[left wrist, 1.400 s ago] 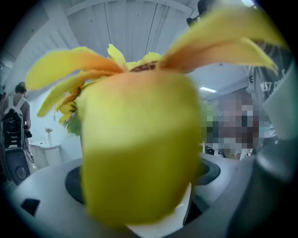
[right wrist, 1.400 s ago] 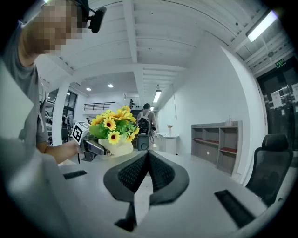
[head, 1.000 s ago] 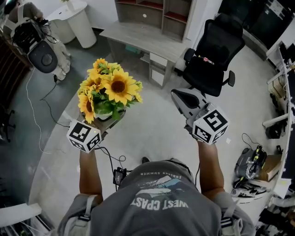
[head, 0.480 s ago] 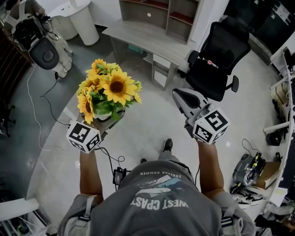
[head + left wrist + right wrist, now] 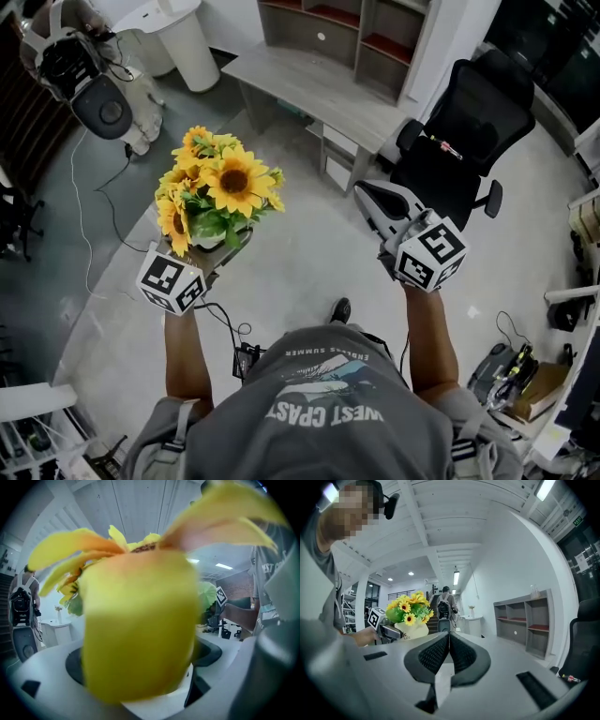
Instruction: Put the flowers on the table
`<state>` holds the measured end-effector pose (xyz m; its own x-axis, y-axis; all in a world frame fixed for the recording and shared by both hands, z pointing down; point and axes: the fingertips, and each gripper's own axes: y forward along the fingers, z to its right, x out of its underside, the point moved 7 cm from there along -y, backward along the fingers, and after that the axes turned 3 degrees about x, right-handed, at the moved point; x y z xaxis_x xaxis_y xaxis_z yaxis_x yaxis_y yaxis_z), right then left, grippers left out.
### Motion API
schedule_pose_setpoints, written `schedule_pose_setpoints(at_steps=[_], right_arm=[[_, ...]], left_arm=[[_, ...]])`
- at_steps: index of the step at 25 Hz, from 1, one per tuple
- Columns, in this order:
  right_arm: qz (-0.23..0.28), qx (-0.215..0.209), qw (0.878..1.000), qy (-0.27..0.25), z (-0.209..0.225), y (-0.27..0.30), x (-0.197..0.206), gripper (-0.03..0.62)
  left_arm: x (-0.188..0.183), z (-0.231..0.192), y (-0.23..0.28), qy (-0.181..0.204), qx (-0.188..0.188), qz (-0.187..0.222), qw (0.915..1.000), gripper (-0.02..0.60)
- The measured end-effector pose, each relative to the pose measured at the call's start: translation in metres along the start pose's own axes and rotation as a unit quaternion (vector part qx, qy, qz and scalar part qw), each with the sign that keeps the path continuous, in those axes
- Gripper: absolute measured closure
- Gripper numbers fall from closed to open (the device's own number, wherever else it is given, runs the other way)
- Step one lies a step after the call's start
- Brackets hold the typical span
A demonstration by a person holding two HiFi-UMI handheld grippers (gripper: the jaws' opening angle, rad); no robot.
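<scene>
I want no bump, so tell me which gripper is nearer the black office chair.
Right. The right gripper, shut and empty, is just in front of the office chair; the left gripper, holding the flowers, is farther left.

Flowers [image 5: 220, 183]: yellow petals matt, leaves green with slight sheen. Their pot [image 5: 411, 630]: white, smooth, semi-gloss. Right gripper [image 5: 449, 639]: smooth matt grey plastic shell; pads [image 5: 433, 654] black, finely ribbed, rubber-like. Marker cube [image 5: 428, 255]: matt printed faces. Desk [image 5: 319, 89]: grey wood grain, matt. Shelving [image 5: 375, 37]: same grey wood-grain finish. Chair [image 5: 469, 122]: black cloth and plastic. Floor [image 5: 300, 272]: pale, smooth, faintly glossy. Shirt [image 5: 328, 412]: grey cloth, matt.
</scene>
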<state>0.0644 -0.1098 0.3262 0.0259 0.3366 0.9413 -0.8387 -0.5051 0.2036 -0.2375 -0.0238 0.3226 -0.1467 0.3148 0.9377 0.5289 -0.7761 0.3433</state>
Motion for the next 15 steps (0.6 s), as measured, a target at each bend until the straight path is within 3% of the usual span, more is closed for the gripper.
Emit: schedule_pose_setpoints(at_steps=[15], right_arm=[[0.0, -0.028, 0.999, -0.028, 0.016, 0.014, 0.0, 0.566]], left_arm=[[0.015, 0.0, 0.005, -0.005, -0.037, 0.027, 0.9989, 0.041]])
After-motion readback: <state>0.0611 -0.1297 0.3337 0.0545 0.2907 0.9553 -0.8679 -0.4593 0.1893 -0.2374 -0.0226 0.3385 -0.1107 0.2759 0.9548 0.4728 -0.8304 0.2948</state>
